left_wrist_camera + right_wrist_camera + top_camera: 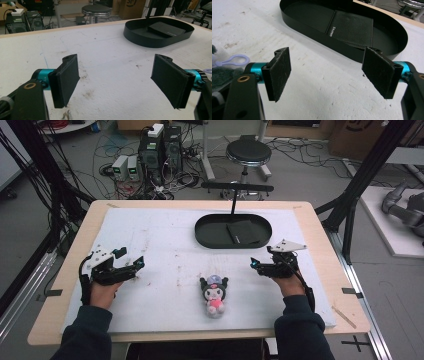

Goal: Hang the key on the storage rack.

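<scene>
Lying face-up on the white counter (150,235), the plush doll (214,295) sits between both hands, nearer the right. Soft, dark-hooded, pink body, lilac loop at its head; cut off at the right gripper view's left edge. Left hand-held gripper (131,265) and right hand-held gripper (258,265): jaws apart, nothing between. Oval black tray (205,236) holds a flat textured pad (242,232); label unreadable.
</scene>
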The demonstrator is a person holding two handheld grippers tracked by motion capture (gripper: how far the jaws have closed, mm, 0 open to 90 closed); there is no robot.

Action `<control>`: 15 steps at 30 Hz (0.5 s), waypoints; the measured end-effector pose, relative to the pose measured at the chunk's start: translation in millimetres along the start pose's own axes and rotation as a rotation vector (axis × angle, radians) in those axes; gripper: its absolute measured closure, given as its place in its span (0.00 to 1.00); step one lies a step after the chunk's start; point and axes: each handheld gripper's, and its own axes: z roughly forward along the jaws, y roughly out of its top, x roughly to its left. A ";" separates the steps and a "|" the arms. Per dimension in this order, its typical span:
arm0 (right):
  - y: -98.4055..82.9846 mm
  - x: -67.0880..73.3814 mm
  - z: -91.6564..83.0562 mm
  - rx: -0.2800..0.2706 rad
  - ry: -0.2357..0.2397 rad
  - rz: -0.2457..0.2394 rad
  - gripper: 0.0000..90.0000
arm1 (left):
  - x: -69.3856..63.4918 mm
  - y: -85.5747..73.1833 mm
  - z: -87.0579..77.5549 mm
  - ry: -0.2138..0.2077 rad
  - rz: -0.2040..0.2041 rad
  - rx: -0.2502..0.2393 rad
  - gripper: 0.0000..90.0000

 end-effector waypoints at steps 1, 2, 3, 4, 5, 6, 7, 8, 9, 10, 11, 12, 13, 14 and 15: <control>0.0 0.1 -0.2 -0.002 0.002 -0.004 0.26 | 0.0 0.3 0.2 0.002 0.002 0.000 0.24; 0.0 1.1 -1.0 -0.002 0.003 -0.004 0.26 | -0.3 0.5 0.4 0.001 0.004 -0.001 0.24; -0.1 1.8 -1.7 -0.004 0.007 -0.007 0.26 | -0.8 0.8 0.3 0.001 0.007 0.001 0.24; -0.1 2.7 -2.6 -0.007 0.010 -0.009 0.26 | -1.3 0.9 0.1 0.001 0.010 0.002 0.24; 0.0 4.1 -3.3 -0.010 0.014 -0.005 0.26 | -1.9 0.9 0.0 0.004 0.010 0.003 0.24; 0.1 4.9 -3.7 -0.012 0.020 -0.011 0.26 | -2.2 0.9 -0.1 0.004 0.011 0.003 0.24; 0.4 6.1 -3.8 -0.013 0.024 -0.013 0.26 | -2.5 0.9 -0.2 0.003 0.014 0.006 0.25; 0.6 6.9 -3.6 -0.012 0.031 -0.024 0.27 | -2.6 0.8 0.0 0.004 0.015 0.006 0.25; 0.8 7.6 -3.4 -0.012 0.035 -0.025 0.27 | -2.5 0.8 0.0 0.007 0.016 0.008 0.25; 0.9 8.0 -3.1 -0.012 0.043 -0.034 0.27 | -2.7 0.9 -0.1 0.007 0.016 0.008 0.25; 1.2 9.0 -3.2 -0.011 0.052 -0.036 0.27 | -3.1 1.3 -0.5 0.009 0.016 0.008 0.25; 1.6 10.5 -3.6 -0.010 0.065 -0.039 0.28 | -3.4 1.7 -1.4 0.011 0.022 0.008 0.25; 2.0 13.0 -4.2 -0.014 0.082 -0.043 0.28 | -4.5 1.5 -1.5 0.011 0.016 0.005 0.25; 2.4 14.5 -4.3 -0.017 0.095 -0.049 0.28 | -5.0 1.5 -1.8 0.010 0.023 0.010 0.25; 3.0 17.5 -4.5 -0.018 0.110 -0.050 0.28 | -6.4 1.5 -1.6 0.011 0.025 0.012 0.25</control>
